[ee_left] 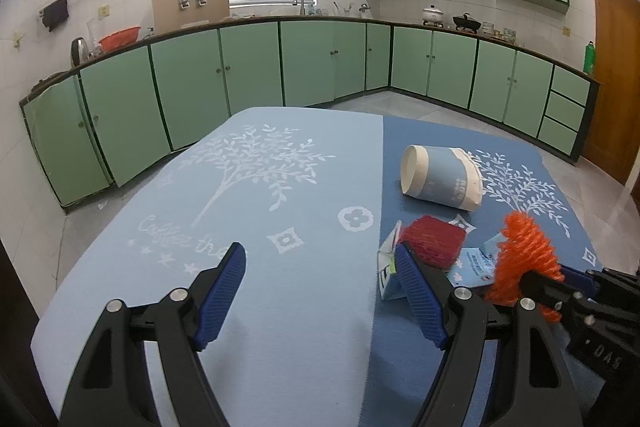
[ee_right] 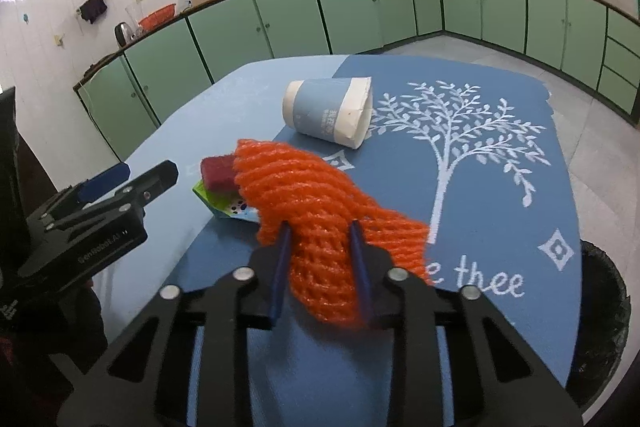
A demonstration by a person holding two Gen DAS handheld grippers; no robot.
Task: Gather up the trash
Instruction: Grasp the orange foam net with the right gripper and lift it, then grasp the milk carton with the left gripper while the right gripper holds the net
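My right gripper (ee_right: pixel 320 247) is shut on an orange foam net (ee_right: pixel 316 203) and holds it above the blue tablecloth; the net also shows in the left wrist view (ee_left: pixel 524 259). My left gripper (ee_left: pixel 320 267) is open and empty, low over the cloth, left of the trash; it also shows in the right wrist view (ee_right: pixel 132 179). A paper cup (ee_left: pixel 440 175) lies on its side further back, seen too in the right wrist view (ee_right: pixel 328 111). A dark red sponge-like piece (ee_left: pixel 434 241) rests on a flattened carton (ee_left: pixel 390 271) by my left gripper's right finger.
The table (ee_left: pixel 280 227) carries a light blue and a dark blue cloth. A black-lined bin (ee_right: pixel 600 319) stands at the table's right edge. Green kitchen cabinets (ee_left: pixel 248 63) run along the far walls, with tiled floor between.
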